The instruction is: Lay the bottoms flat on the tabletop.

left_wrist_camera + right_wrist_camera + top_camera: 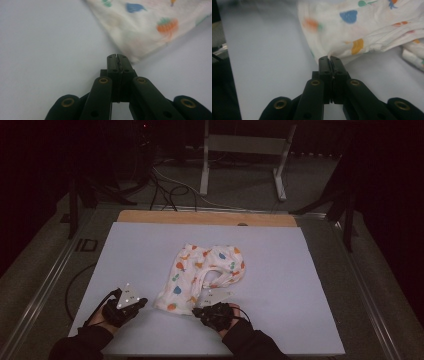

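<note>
- Nearest the person, the right gripper [196, 311] had its jaws pressed together on the near hem of the printed garment [202, 272]; in the right gripper view a fold of the cloth [342, 32] ran into the closed tips.
- The left gripper [144, 303] sat just left of the garment's near corner, jaws pressed together on nothing, the cloth edge [140, 32] lying just beyond its tips.
- The step looked like taking hold of the near edge to spread or fold the piece. Next, the left gripper would need to open and catch that corner.
- The garment lay crumpled mid-table on the white mat [280, 270].
- No brand, label or writing was legible.
</note>
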A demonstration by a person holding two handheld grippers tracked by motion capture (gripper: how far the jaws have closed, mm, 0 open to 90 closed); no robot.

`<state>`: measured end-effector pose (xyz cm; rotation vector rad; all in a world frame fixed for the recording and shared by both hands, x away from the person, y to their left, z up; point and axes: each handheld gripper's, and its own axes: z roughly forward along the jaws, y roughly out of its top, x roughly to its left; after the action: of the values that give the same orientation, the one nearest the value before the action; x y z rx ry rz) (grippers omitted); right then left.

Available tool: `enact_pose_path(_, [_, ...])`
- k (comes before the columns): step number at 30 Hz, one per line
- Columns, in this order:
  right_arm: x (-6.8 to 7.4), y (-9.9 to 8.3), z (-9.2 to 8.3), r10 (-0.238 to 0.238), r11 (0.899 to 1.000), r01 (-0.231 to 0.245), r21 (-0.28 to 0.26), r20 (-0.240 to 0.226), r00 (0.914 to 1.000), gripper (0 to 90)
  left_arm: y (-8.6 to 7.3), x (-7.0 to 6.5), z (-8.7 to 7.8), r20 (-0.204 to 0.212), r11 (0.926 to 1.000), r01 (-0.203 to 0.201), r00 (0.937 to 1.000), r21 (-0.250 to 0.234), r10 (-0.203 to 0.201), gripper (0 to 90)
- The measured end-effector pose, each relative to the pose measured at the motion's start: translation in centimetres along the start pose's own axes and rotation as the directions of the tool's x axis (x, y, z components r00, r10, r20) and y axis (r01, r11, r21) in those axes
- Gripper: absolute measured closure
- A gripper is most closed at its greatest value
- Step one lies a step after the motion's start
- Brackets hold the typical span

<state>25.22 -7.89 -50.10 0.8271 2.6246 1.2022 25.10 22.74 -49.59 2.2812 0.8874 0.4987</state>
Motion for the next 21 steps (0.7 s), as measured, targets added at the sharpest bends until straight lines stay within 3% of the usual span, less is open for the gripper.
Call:
enact_pose_path(2, [-0.1,-0.2,0.3,0.005,1.0,-0.005,0.012,-0.005,1.0,89.1,-0.4,0.4,0.1,0.014,0.9995,0.032,0.9994,-0.004,-0.032,90.0])
enact_pose_path(11, [-0.5,-1.4,0.5,0.017,0.997,-0.018,0.076,0.02,0.9997,89.0,0.0,-0.7,1.1,0.084,1.0,-0.005,0.9965,-0.004,0.005,89.9])
enact_pose_path(17, [-0.8,-1.7,0.1,0.015,0.996,-0.018,0.092,0.033,0.9993,88.4,0.0,-1.3,1.4,0.127,0.9994,-0.032,0.9915,0.015,0.029,73.8])
enact_pose_path(21, [-1.0,-1.7,-0.3,0.03,0.995,-0.031,0.094,0.01,0.9995,83.1,0.0,-1.4,1.7,0.149,0.9993,-0.033,0.9884,0.016,0.03,70.2])
